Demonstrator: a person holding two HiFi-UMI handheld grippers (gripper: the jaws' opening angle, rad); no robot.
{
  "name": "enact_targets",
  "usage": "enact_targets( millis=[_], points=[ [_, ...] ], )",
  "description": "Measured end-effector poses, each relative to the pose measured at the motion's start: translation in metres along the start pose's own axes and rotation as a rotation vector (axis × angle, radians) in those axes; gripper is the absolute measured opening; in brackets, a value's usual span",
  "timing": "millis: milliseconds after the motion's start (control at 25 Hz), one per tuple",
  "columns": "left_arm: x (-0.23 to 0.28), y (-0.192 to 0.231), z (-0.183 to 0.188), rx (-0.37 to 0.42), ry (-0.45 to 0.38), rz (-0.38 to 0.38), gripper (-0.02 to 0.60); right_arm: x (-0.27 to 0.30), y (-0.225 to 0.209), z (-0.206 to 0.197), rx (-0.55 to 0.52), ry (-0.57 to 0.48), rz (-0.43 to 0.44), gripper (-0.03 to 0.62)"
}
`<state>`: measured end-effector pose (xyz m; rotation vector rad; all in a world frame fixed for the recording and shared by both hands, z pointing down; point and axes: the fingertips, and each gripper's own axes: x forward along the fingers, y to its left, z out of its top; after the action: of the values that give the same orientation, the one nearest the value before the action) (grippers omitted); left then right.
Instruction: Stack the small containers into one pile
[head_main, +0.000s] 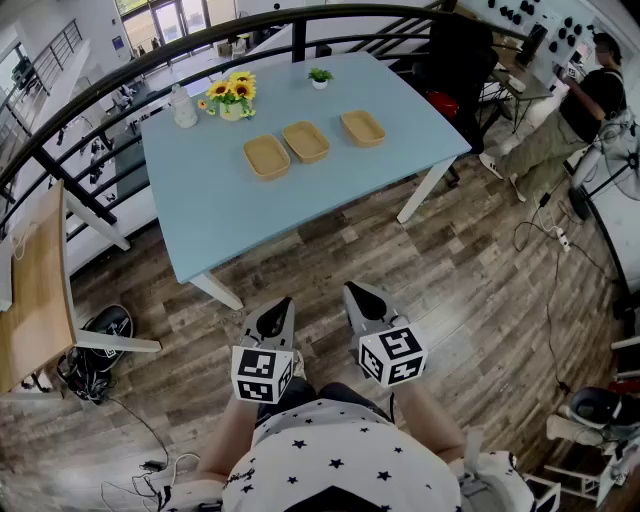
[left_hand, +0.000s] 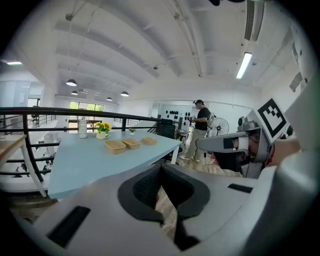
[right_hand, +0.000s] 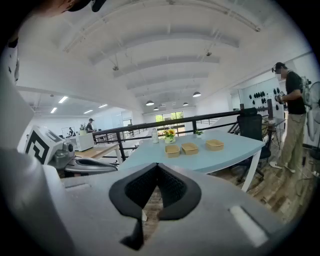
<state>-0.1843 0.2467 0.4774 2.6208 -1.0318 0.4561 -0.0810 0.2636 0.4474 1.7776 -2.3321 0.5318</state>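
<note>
Three small tan containers lie in a row on the light blue table (head_main: 230, 215): a left one (head_main: 266, 156), a middle one (head_main: 306, 141) and a right one (head_main: 363, 127). The same three containers show in the left gripper view (left_hand: 115, 146) (left_hand: 131, 143) (left_hand: 149, 141) and in the right gripper view (right_hand: 172, 150) (right_hand: 189, 148) (right_hand: 214, 144). My left gripper (head_main: 281, 306) and right gripper (head_main: 353, 293) are held side by side over the wooden floor, well short of the table. Both are shut with nothing in them; their tips meet in the gripper views (left_hand: 160, 166) (right_hand: 157, 166).
A vase of sunflowers (head_main: 230, 96), a clear bottle (head_main: 184, 107) and a small potted plant (head_main: 319, 77) stand at the table's far side. A black railing (head_main: 120, 80) runs behind it. A person (head_main: 560, 120) stands at the right by a wall. A wooden desk (head_main: 35, 290) is at left.
</note>
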Motion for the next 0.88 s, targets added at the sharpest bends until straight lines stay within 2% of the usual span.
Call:
enact_targets(
  millis=[200, 400, 880],
  points=[
    [-0.036, -0.051, -0.02, 0.002, -0.026, 0.017, 0.003, -0.068, 0.008, -0.03, 0.015, -0.007, -0.023, 0.005],
    [-0.072, -0.081, -0.039, -0.037, -0.044, 0.064, 0.003, -0.119, 0.014, -0.054, 0.012, -0.015, -0.047, 0.006],
    [-0.099, -0.092, -0.042, -0.069, -0.073, 0.083, 0.003, -0.147, 0.031, -0.06, -0.003, -0.043, -0.018, 0.005]
  ],
)
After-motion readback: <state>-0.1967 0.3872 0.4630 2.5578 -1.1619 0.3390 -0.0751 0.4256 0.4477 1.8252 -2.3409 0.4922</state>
